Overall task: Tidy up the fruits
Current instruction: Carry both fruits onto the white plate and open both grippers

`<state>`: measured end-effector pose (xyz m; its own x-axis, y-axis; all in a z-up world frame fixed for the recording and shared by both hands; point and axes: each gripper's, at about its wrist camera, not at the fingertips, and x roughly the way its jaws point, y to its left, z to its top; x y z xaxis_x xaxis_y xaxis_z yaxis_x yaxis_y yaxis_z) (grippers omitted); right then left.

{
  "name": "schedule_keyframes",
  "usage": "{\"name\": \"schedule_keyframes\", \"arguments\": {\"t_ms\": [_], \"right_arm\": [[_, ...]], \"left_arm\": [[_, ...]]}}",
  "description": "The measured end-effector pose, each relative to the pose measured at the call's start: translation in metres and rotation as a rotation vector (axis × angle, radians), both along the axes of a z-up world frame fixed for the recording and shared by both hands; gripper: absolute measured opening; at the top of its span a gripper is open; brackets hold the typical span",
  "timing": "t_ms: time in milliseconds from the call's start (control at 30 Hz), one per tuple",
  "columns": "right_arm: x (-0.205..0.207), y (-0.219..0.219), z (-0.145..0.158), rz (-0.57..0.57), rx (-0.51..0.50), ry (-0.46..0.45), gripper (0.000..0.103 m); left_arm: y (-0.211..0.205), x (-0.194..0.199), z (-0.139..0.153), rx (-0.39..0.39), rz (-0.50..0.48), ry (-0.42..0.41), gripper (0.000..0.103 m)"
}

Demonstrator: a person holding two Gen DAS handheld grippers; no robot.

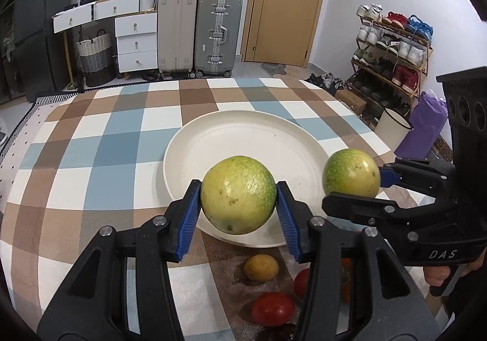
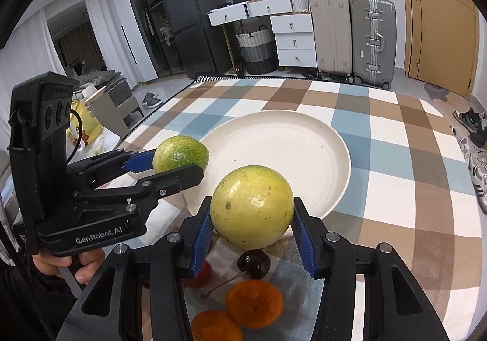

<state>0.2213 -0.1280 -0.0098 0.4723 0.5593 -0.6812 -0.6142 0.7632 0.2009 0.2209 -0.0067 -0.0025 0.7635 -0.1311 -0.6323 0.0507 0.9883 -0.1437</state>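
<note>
Both tools, left tool point(image 1: 239, 198) and right tool point(image 2: 252, 213), each clamp 1 green fruit above the plate point(image 1: 213, 140), which holds nothing; small fruits point(image 2: 254, 303) wait on the bench.

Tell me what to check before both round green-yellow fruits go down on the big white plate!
1. Left hand-held gripper clamps its round green-yellow fruit between both blue pads: ok.
2. Right hand-held gripper clamps the yellower round fruit: ok.
3. Round white plate has bare room for both: ok.
4. Both fruits sit over the plate's near rim, not its middle: not ok.
5. Height of the fruits above the plate: cannot tell.
6. Loose small fruits, such as the dark cherry and orange mandarin, lie off the plate: ok.
</note>
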Motion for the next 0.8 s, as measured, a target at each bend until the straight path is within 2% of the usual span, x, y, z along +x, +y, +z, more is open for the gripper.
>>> {"name": "schedule_keyframes", "arguments": {"t_ms": [400, 800], "right_arm": [[0.021, 0.005, -0.02, -0.027, -0.04, 0.013, 0.05], [0.033, 0.011, -0.026, -0.048, -0.079, 0.017, 0.051]], "left_arm": [[-0.003, 0.026, -0.018, 0.009, 0.006, 0.037, 0.046], [0.004, 0.036, -0.031, -0.013, 0.027, 0.087, 0.046]]}}
